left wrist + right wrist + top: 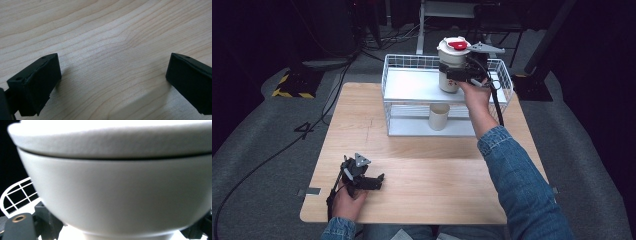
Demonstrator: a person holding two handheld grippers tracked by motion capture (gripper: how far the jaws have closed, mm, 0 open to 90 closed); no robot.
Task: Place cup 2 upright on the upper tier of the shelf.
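A white container [452, 60] with a white lid and a red tab [457, 45] stands tall at the top shelf of a white wire rack [412, 87]. My right gripper [458, 75] is shut on the container's body from the right side. In the right gripper view the container [120, 195] looms very close, with a black finger [47, 222] at each lower corner. My left gripper [379, 179] rests near the table's front left. It is open, with bare wood between its fingers [37, 82].
A second white cup [438, 116] stands on the rack's lower shelf. The rack sits at the back middle of the wooden table [422, 175]. A sleeve in blue denim [517, 175] crosses the table's right side. Cables lie on the grey floor at left.
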